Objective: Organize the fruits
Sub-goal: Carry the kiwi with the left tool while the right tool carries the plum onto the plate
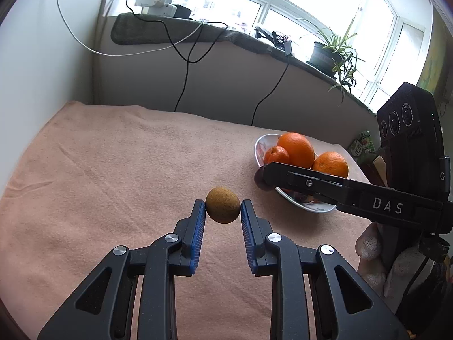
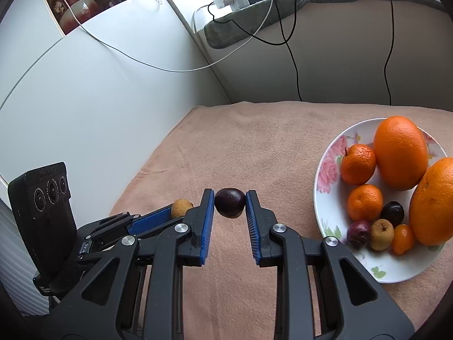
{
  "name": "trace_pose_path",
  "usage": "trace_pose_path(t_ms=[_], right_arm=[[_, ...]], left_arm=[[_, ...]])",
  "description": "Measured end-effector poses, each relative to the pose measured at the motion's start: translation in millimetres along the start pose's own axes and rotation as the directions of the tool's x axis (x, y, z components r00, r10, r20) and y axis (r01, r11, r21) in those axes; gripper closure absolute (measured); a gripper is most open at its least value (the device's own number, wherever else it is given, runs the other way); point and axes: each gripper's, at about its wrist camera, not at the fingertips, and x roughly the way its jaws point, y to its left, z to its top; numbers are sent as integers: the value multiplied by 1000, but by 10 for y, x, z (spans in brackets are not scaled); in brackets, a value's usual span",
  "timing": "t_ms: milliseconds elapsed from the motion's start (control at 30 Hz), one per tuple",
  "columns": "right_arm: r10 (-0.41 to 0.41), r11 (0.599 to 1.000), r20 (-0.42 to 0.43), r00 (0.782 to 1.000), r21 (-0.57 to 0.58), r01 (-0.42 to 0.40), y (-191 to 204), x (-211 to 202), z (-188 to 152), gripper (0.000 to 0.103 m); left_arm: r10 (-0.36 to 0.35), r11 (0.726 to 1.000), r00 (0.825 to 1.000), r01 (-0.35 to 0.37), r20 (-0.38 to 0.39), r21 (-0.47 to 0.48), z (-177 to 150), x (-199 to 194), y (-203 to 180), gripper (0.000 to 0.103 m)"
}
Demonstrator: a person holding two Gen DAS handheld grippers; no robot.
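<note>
My left gripper (image 1: 222,208) is shut on a small brown round fruit (image 1: 222,204) and holds it above the pink cloth (image 1: 113,170). My right gripper (image 2: 230,204) is shut on a dark purple plum (image 2: 230,202), left of the flowered white plate (image 2: 328,170). The plate holds two large oranges (image 2: 400,151), two tangerines (image 2: 358,164) and several small fruits (image 2: 380,233). In the left wrist view the right gripper (image 1: 262,180) reaches in from the right with the plum (image 1: 260,181) at the plate's (image 1: 260,144) near rim. The left gripper (image 2: 181,212) with its brown fruit (image 2: 181,208) shows at the right wrist view's lower left.
A white wall (image 2: 99,99) runs along the cloth's left side. A windowsill (image 1: 198,32) at the back carries a power strip, dangling cables and a potted plant (image 1: 337,48).
</note>
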Motion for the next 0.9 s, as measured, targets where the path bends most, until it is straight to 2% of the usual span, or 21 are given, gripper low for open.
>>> trace_pose_path(t_ms=[500, 900], right_arm=[[-140, 990, 97, 985, 33, 138, -405, -506, -108, 79], [-177, 982, 99, 979, 80, 170, -677, -562, -146, 79]], left_arm=[[-87, 995, 996, 88, -15, 56, 157, 281, -452, 79], [-111, 990, 993, 114, -48, 82, 262, 541, -644, 79]])
